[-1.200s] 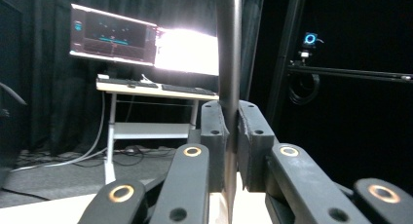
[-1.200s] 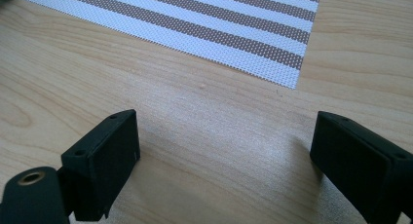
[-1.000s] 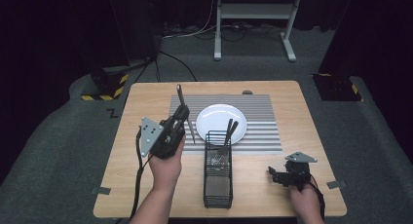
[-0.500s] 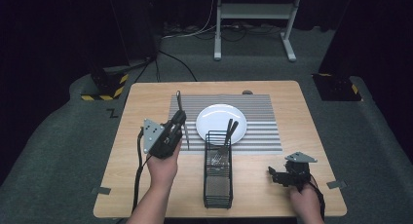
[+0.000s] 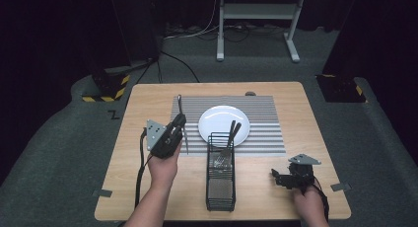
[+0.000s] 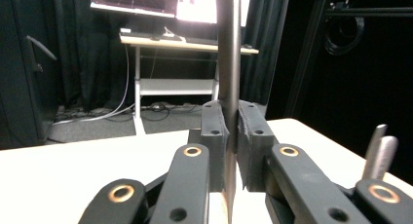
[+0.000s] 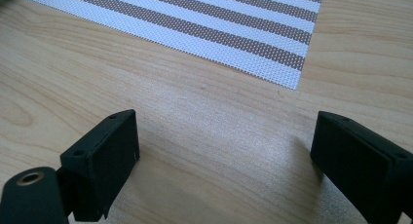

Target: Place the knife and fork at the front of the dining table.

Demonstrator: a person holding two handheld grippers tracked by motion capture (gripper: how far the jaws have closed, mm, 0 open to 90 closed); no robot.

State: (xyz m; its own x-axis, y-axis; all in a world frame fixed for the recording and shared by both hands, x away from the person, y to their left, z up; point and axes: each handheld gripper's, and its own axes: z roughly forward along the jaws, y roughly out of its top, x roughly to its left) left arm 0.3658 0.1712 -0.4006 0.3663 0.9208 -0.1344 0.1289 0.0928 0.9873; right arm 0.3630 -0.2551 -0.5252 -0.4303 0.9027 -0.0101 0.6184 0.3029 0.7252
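My left gripper [image 5: 178, 122] is shut on a long metal utensil [image 5: 181, 119], held over the left edge of the striped placemat [image 5: 261, 133]. In the left gripper view the utensil [image 6: 229, 63] stands upright, and the pads [image 6: 214, 131] clamp its shaft. A white plate [image 5: 217, 119] sits on the placemat to the right of that gripper. A black wire caddy [image 5: 220, 187] in front of the plate holds two utensils [image 5: 230, 134], their handle tips [image 6: 380, 151] showing at the right. My right gripper [image 5: 277, 178] rests open near the table's front right, with bare wood [image 7: 219, 136] between its jaws.
The wooden table [image 5: 138, 187] has a small dark object [image 5: 250, 94] at its far edge. The placemat's corner [image 7: 287, 73] lies ahead of the right gripper. A cable [image 5: 140, 177] trails from the left gripper. Beyond the table are a stand's legs [image 5: 256, 39] and a desk [image 6: 185, 41].
My left gripper and the utensil in it have drifted slightly toward the person, the utensil's far tip coming nearer. The right gripper has stayed put.
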